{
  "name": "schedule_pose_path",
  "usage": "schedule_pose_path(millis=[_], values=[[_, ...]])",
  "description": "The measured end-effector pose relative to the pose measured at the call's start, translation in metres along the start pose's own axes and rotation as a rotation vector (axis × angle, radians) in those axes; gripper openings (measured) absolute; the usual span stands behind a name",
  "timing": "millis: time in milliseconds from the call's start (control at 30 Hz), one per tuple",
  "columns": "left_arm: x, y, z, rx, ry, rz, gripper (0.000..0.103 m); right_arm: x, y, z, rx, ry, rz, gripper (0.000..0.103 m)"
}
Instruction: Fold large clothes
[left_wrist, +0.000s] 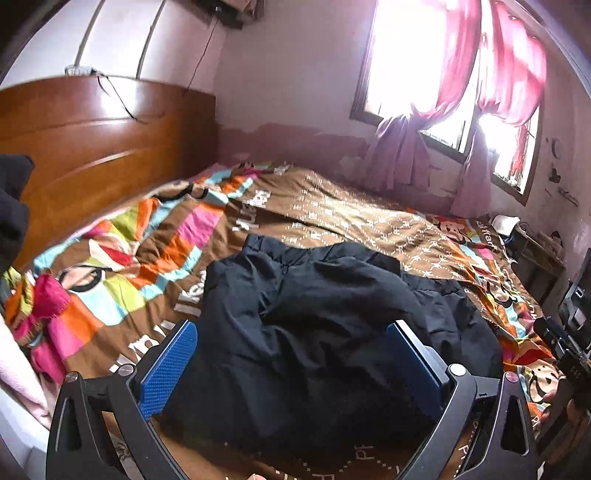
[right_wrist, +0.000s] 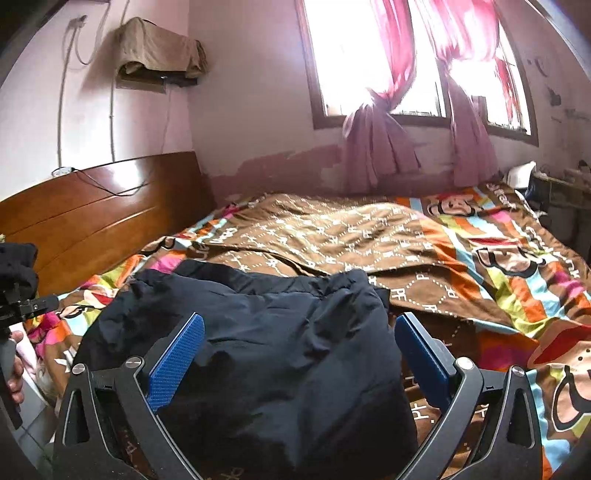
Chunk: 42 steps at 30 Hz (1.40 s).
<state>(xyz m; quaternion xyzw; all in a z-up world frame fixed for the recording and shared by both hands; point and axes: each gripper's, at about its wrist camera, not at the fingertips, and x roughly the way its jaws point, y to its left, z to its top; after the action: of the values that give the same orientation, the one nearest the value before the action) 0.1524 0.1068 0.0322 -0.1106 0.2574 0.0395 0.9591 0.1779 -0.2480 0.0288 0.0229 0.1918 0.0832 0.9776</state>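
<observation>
both grippers, left (left_wrist: 291, 354) and right (right_wrist: 299, 350), hover released over the soft, floppy, bulky black garment (left_wrist: 314, 314); pinch its near hem corners.

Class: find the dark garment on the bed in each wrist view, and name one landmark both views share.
Left wrist view: the dark garment lies lower centre on the bedspread, reaching between the open blue fingers.
Right wrist view: the dark garment fills the lower centre, left of middle.
Shared landmark: the wooden headboard, at left.
</observation>
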Motion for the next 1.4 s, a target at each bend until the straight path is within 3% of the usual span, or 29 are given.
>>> schedule_pose_path(millis=[333, 533, 700, 1067, 1267, 1400], values=[[-0.045, -0.015, -0.017, 0.02, -0.085, 0.011, 0.103, -0.045, 0.033, -0.003, -0.032, -0.083, 0.038, 0.102], [-0.072, -0.027, -0.035, 0.073, -0.132, 0.031, 0.103, -0.066, 0.046, -0.014, -0.014, -0.086, 0.068, 0.102], [-0.084, -0.035, -0.047, 0.119, -0.135, 0.026, 0.103, -0.08, 0.052, -0.027, 0.009, -0.077, 0.084, 0.102], [-0.113, -0.03, -0.07, 0.104, -0.174, -0.001, 0.103, -0.112, 0.06, -0.052, 0.006, -0.101, 0.063, 0.102], [-0.116, -0.036, -0.085, 0.165, -0.173, -0.002, 0.103, -0.124, 0.065, -0.061, 0.005, -0.112, 0.053, 0.102], [-0.117, -0.034, -0.091, 0.154, -0.177, -0.025, 0.103, -0.129, 0.067, -0.067, -0.017, -0.11, 0.047, 0.102]])
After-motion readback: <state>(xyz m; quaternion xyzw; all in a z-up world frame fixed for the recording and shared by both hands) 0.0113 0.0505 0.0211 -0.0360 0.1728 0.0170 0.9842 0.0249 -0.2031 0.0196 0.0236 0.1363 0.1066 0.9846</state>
